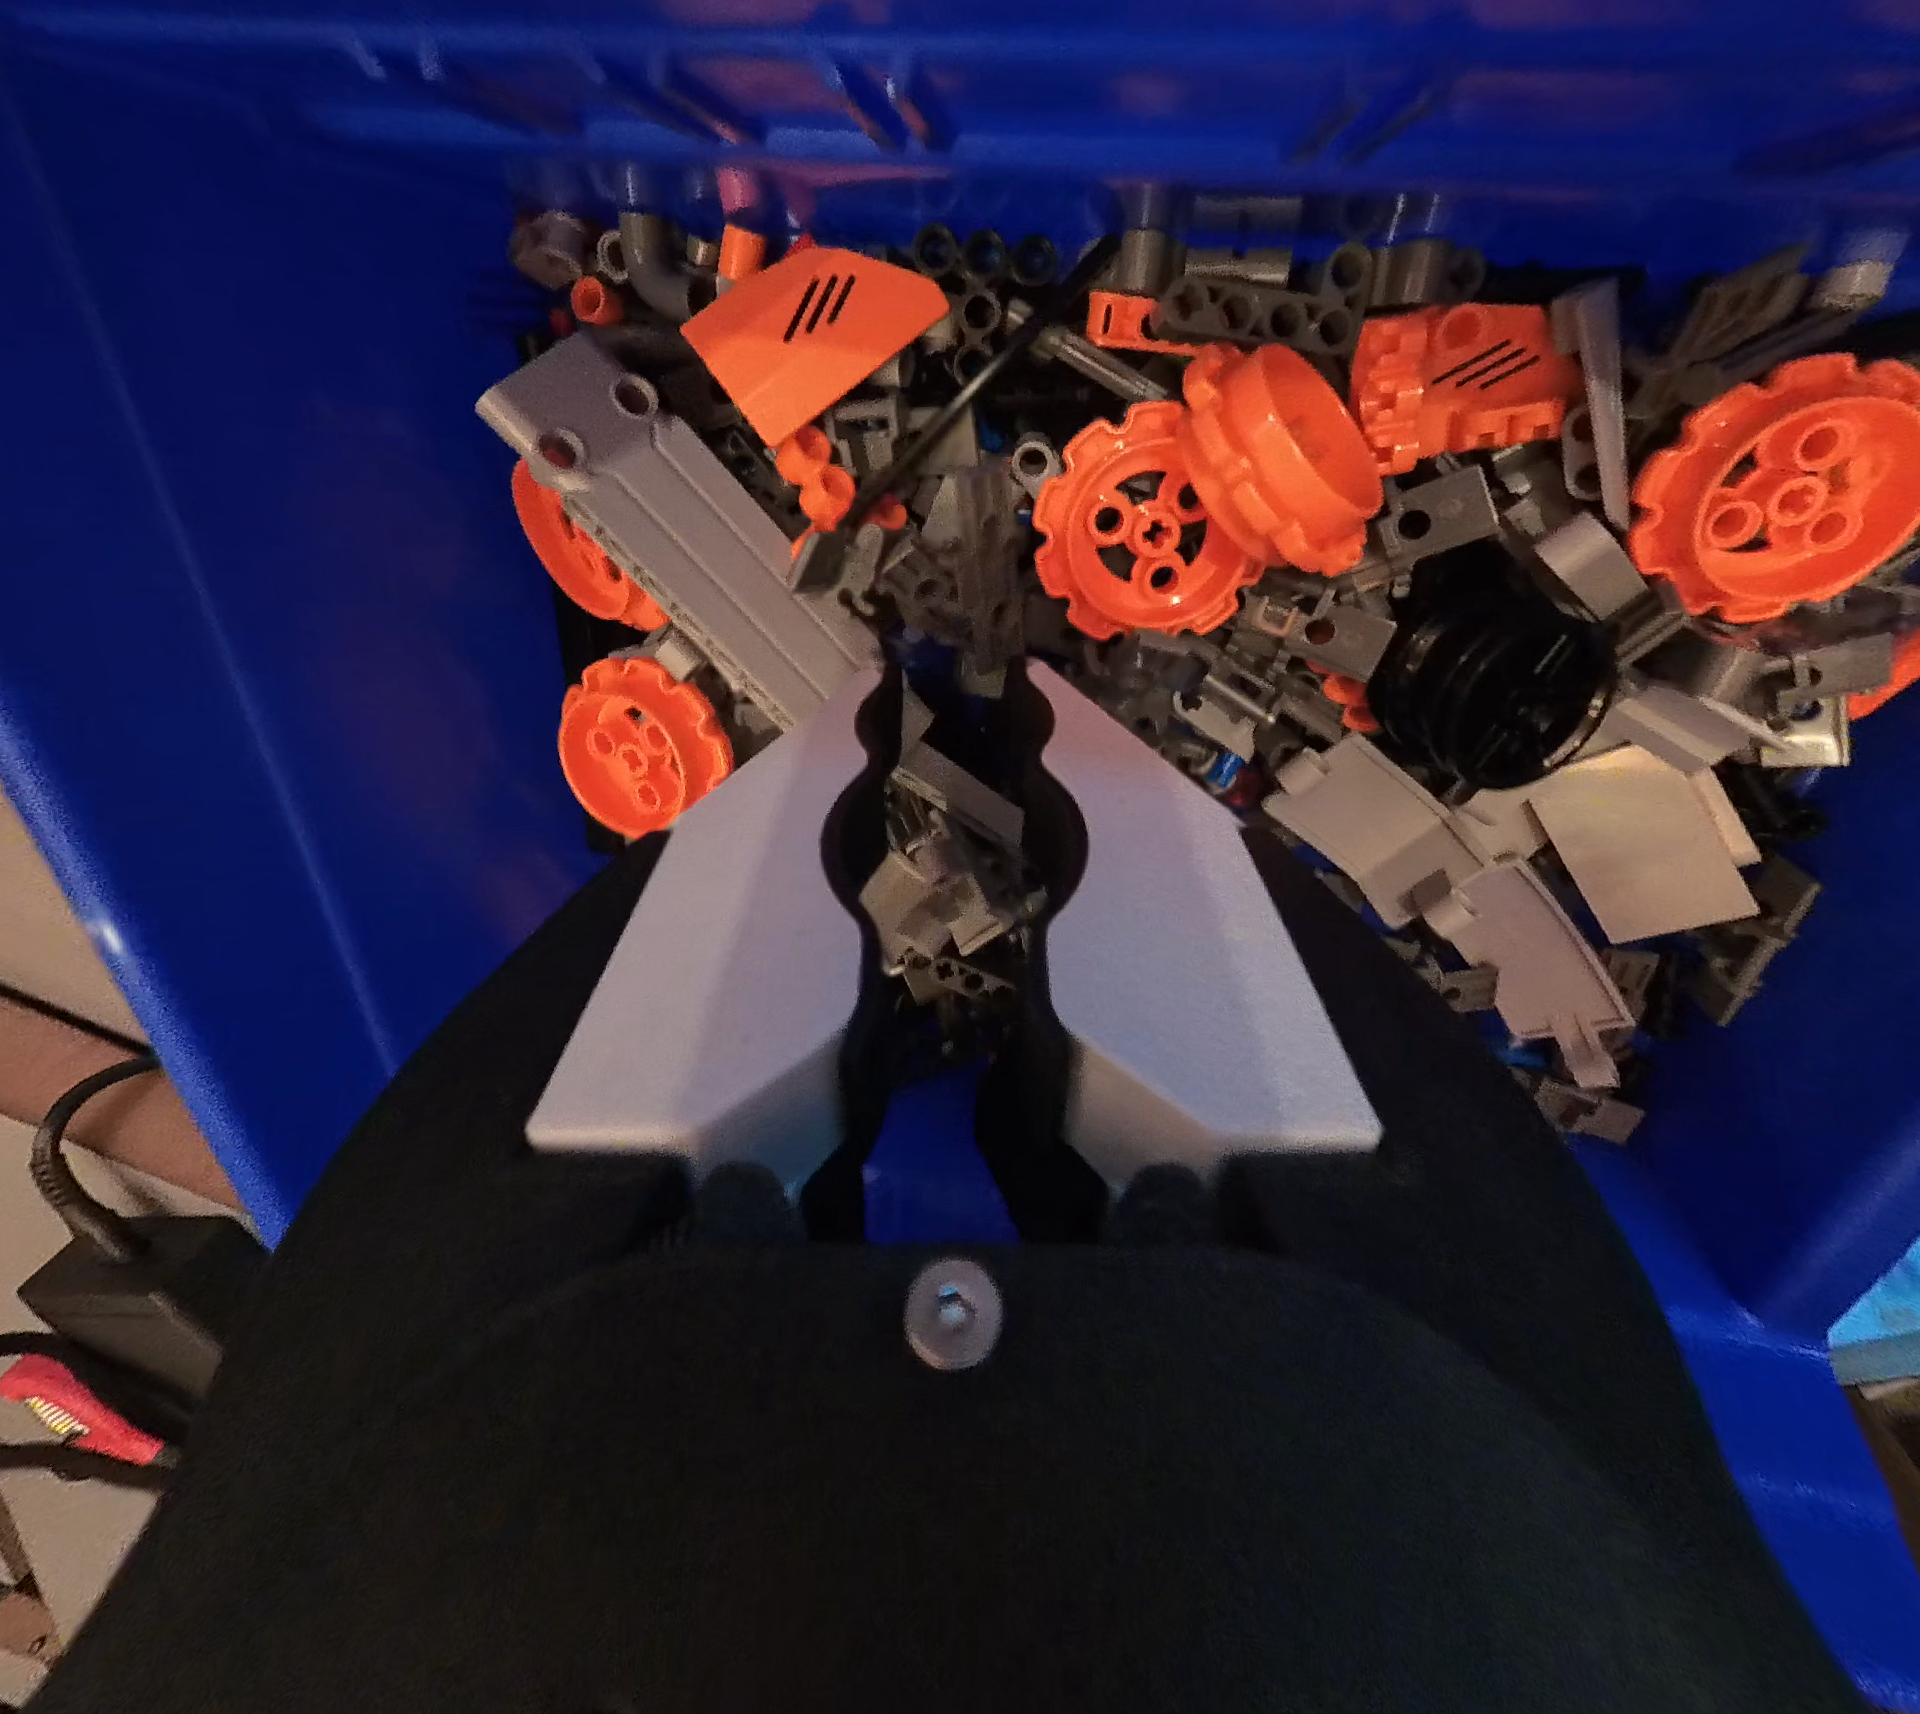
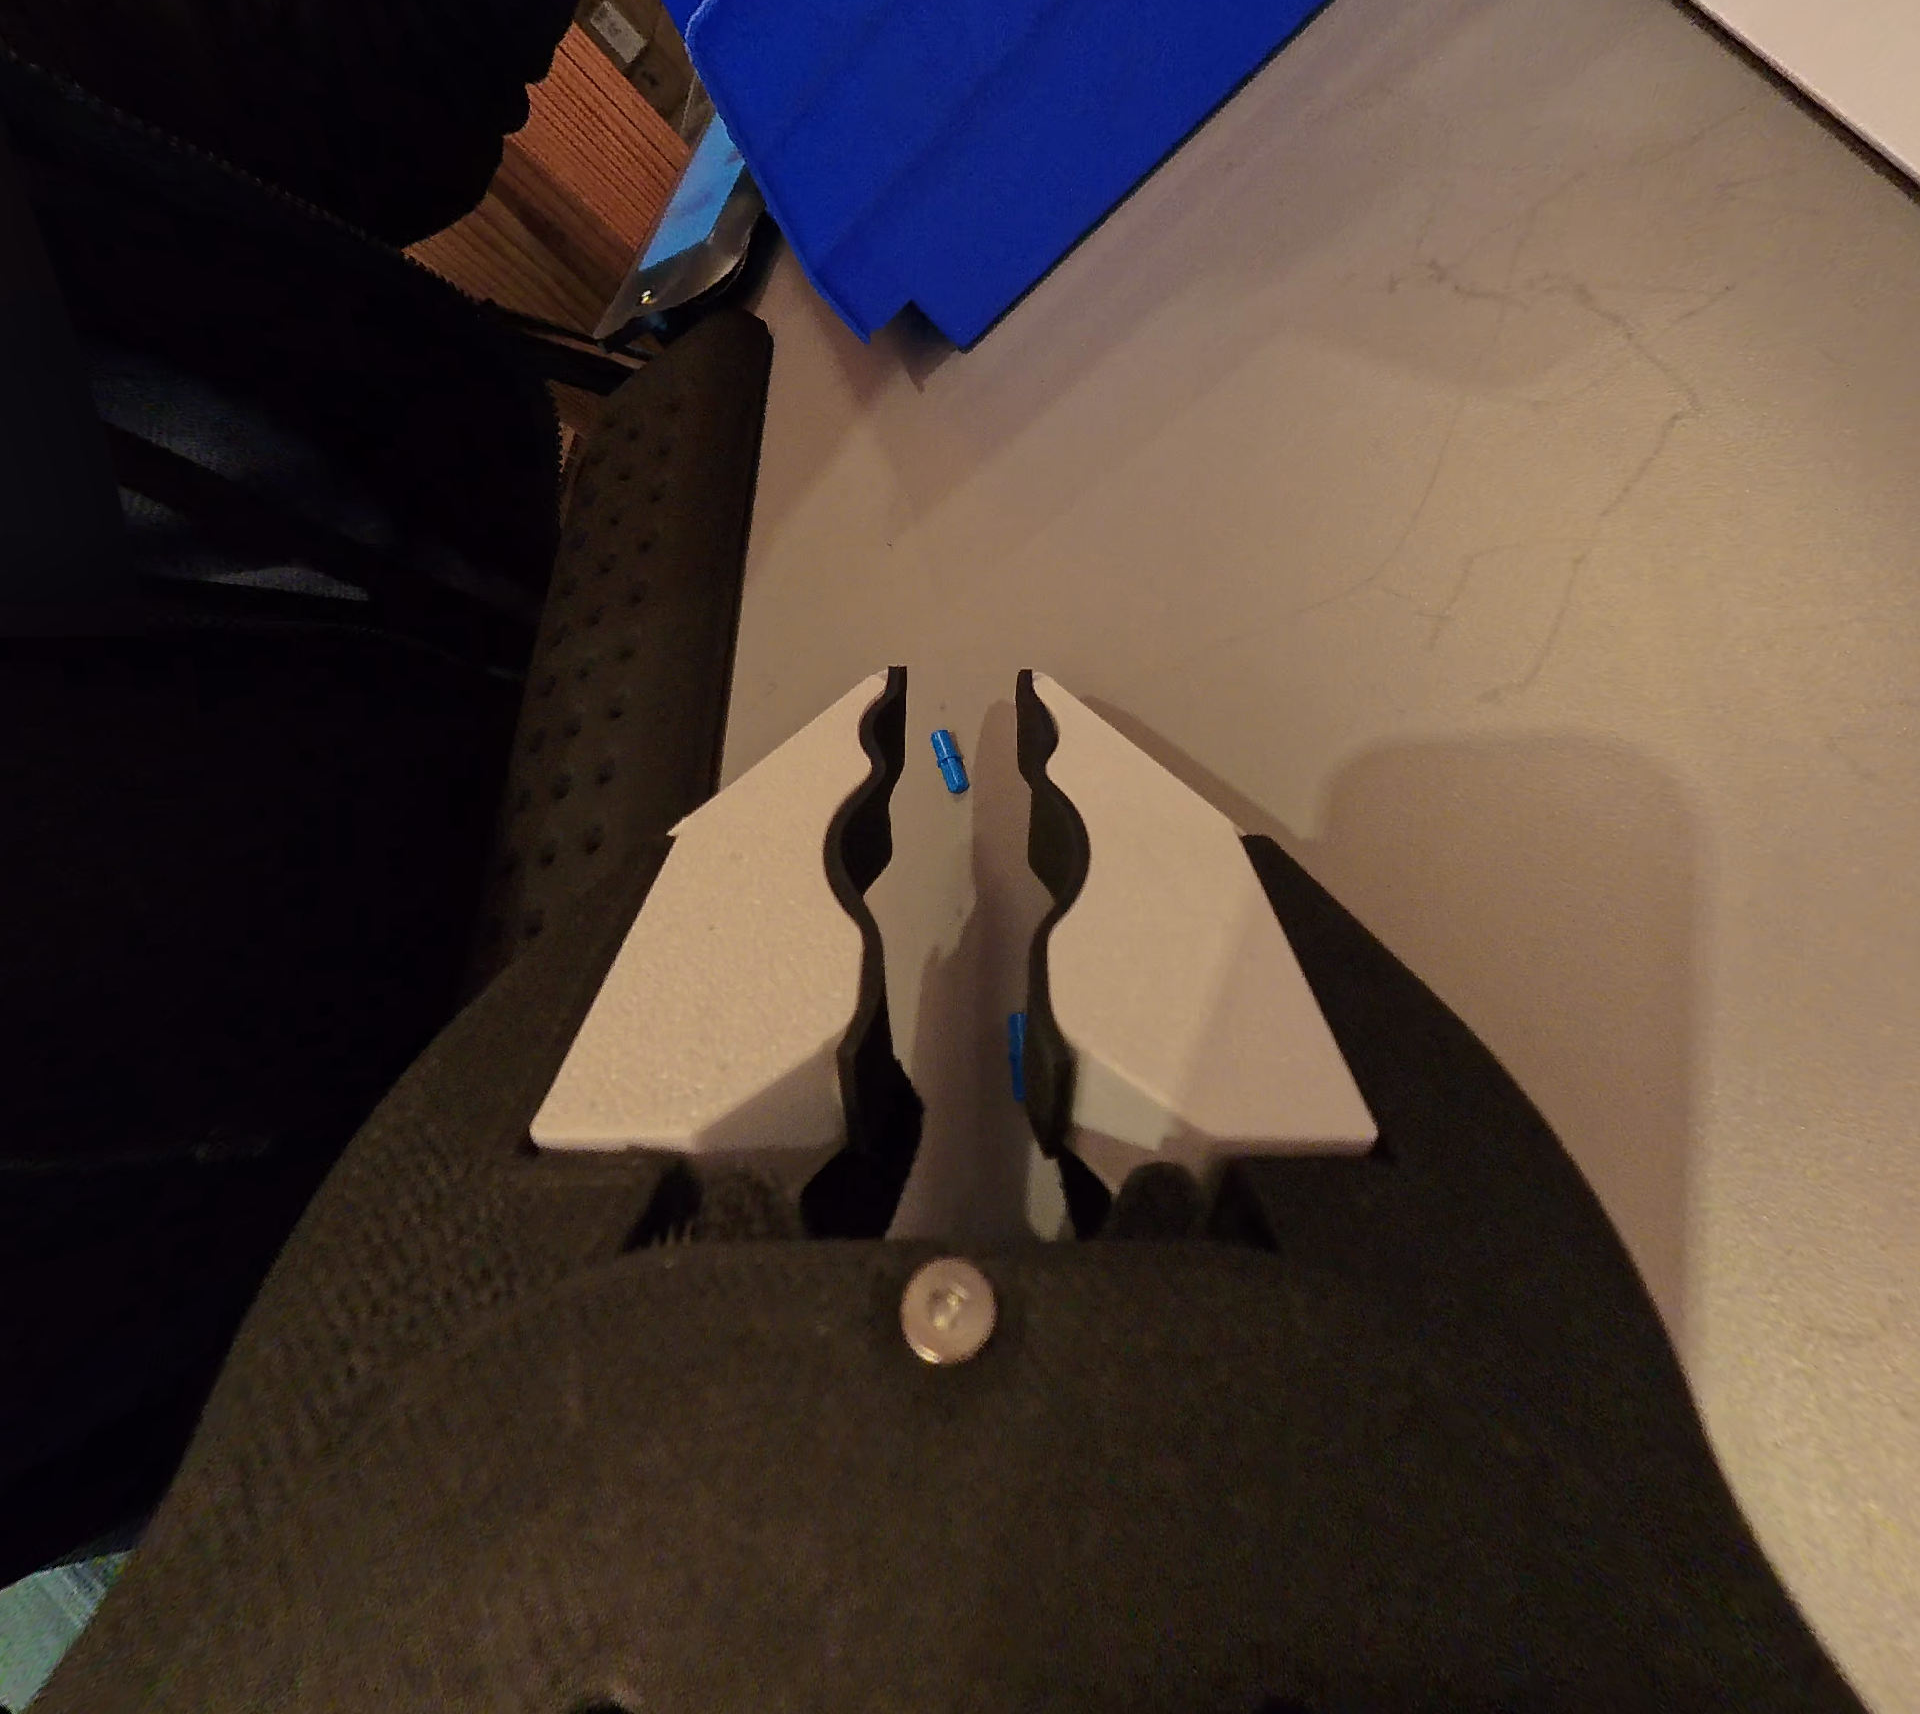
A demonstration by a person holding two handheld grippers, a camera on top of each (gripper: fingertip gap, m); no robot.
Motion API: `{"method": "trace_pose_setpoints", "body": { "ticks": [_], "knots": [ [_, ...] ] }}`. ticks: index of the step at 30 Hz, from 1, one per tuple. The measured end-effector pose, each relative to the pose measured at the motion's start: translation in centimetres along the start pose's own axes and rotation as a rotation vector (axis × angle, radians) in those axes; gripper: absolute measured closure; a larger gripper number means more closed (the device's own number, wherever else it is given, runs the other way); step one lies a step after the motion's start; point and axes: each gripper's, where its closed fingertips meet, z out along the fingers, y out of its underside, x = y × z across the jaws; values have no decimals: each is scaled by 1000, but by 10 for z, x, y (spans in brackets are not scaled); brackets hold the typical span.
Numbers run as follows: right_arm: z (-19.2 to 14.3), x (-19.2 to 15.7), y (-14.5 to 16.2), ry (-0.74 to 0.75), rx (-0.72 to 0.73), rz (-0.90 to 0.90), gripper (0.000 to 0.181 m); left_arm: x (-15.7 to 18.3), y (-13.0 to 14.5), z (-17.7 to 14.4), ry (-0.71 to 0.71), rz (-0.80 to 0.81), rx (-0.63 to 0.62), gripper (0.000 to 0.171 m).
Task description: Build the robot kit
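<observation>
Left gripper [image 1: 951,677] reached into the blue bin [image 1: 312,521], jaws spread, tips just above the heap of parts [image 1: 1195,625]; nothing was pinched. A long grey beam [image 1: 675,521] lay at the left fingertip, a dark grey piece [image 1: 982,563] just past the tips, and orange wheels [image 1: 1143,521] to the right and left. Right gripper [image 2: 961,677] hung over the table [image 2: 1351,469], jaws spread and empty. One blue pin [image 2: 948,761] lay on the table between its fingers near the tips; a second blue pin [image 2: 1017,1051] showed nearer, against the right finger's inner edge, contact uncertain. A blue bin [image 2: 987,85] stood far on that table. Two pins were out of the bin; the heap remained.
</observation>
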Motion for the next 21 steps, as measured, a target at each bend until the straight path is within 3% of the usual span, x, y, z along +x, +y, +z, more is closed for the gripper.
{"method": "trace_pose_setpoints", "body": {
  "ticks": [5,9,12,14,21],
  "knots": [
    [0,0,0,0,0,0,162,12,21,-12,47,-3,-26,145],
    [1,0,0,0,-2,0,162,36,39,-3,120,51,-94,145],
    [1,0,1,2,-3,-1,162,40,39,7,112,66,-104,146],
    [1,0,0,2,-3,-2,162,39,32,8,117,55,-74,156],
    [1,0,1,0,-2,0,162,27,19,6,90,38,-23,156]
  ]
}}
